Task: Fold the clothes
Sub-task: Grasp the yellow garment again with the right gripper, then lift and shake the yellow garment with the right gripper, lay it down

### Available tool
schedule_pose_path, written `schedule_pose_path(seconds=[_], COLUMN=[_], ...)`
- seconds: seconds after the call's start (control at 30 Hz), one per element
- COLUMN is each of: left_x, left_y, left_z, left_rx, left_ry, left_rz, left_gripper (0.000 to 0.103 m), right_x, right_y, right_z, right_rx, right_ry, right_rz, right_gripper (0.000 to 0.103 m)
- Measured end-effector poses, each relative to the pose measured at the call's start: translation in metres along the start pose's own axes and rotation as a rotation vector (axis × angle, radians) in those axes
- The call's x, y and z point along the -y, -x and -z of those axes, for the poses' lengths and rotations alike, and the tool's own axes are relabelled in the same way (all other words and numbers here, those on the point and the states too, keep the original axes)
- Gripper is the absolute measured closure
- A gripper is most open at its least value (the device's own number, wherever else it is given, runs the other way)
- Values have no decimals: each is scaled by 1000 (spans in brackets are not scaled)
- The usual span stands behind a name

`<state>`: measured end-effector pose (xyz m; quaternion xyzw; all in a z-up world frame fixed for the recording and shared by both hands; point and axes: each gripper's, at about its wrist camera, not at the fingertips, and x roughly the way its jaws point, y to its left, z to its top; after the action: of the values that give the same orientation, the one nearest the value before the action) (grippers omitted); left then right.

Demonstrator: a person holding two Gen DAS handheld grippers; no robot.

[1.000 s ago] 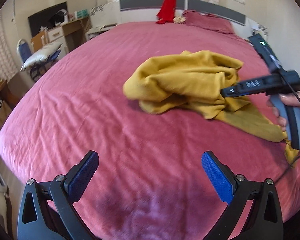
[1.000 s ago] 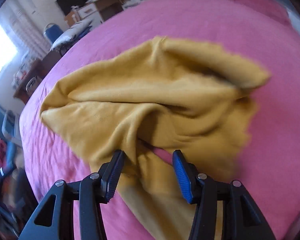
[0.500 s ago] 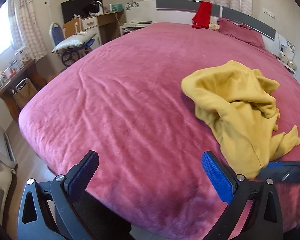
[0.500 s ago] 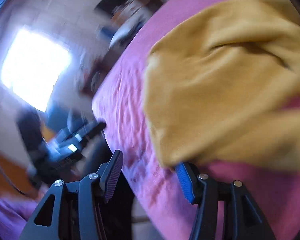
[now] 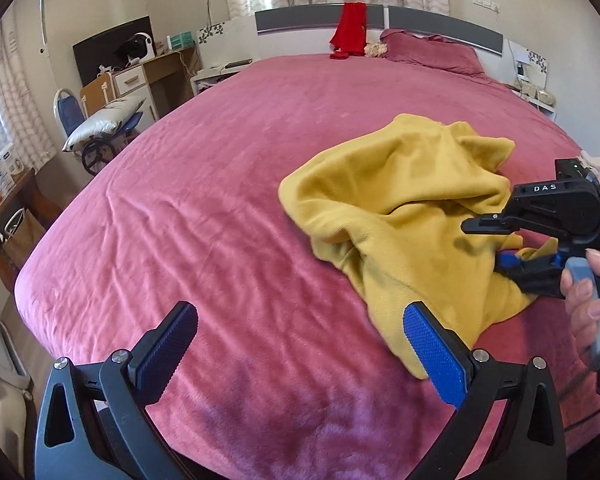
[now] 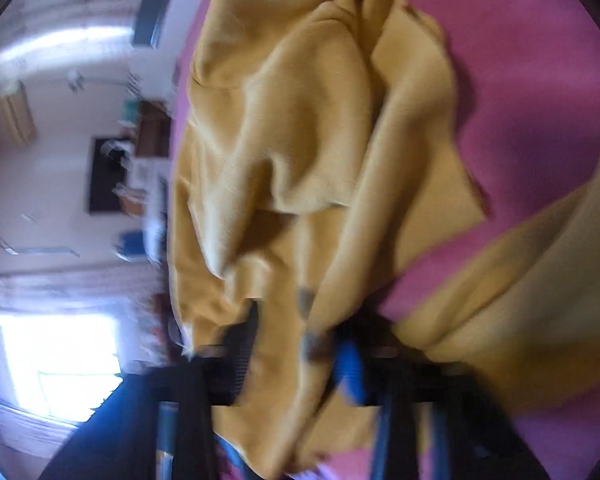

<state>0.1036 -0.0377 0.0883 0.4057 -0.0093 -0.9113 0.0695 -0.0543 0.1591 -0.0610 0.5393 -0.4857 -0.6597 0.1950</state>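
A: Garment (image 5: 396,208), mustard yellow and crumpled, lies heaped on a bed (image 5: 220,200) covered in a pink spread, ahead and to the right of the left gripper (image 5: 296,344).

B: How do that gripper's fingers (image 5: 432,348) stand?

A: Spread wide, blue pads facing each other, with nothing between them but bedspread. A lower corner of the cloth reaches just beside the right-hand finger; whether it touches is unclear.

B: And the right gripper (image 5: 512,258)?

A: In the left wrist view it comes in from the right edge, held by a person's hand (image 5: 584,292) wrapped around the grey handle. Its blue-tipped fingers are drawn together on a fold at the near right edge of the garment, yellow fabric bunched between them.

B: Does its own camera agree?

A: That view is heavily blurred and tilted. Yellow cloth (image 6: 300,160) fills the space ahead of the right gripper (image 6: 296,344) and passes down between the dark fingers (image 6: 346,368); the blur hides how narrow the gap is.

B: Anything beyond the fingers?

A: Far ahead, a red cloth (image 5: 350,28) hangs over the grey headboard (image 5: 444,26), beside a pink pillow (image 5: 432,50). Off to the left stands a wooden desk (image 5: 156,72) and a blue chair (image 5: 72,110) with a white pillow on it.
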Motion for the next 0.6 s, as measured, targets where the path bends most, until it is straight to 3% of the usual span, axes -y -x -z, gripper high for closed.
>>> schedule_pose_path(seconds=[0.03, 0.13, 0.2, 0.27, 0.33, 0.5, 0.57, 0.6], left_x=[-3, -14, -18, -22, -21, -6, 4, 10], left_y=[-1, -3, -5, -7, -5, 0, 0, 0], left_z=[1, 4, 2, 1, -3, -16, -25, -29], left_rx=[-7, -22, -27, -31, -23, 20, 36, 44], left_ry=[7, 39, 57, 70, 68, -5, -46, -65], left_rz=[-5, -21, -27, -32, -28, -21, -18, -12], left_gripper=[0, 0, 0, 0, 0, 0, 0, 0], right_x=[1, 6, 5, 3, -8, -28, -15, 2], right_y=[-1, 16, 34, 58, 92, 169, 193, 194], right_z=[2, 11, 14, 19, 25, 44, 50, 56], right_rx=[1, 37, 55, 90, 120, 167, 190, 164], right_ry=[-23, -86, -78, -85, -14, 213, 249, 216], right_rz=[-41, -338, -515, -745, -901, -986, -963, -881], right_gripper=[97, 97, 97, 97, 97, 97, 97, 97])
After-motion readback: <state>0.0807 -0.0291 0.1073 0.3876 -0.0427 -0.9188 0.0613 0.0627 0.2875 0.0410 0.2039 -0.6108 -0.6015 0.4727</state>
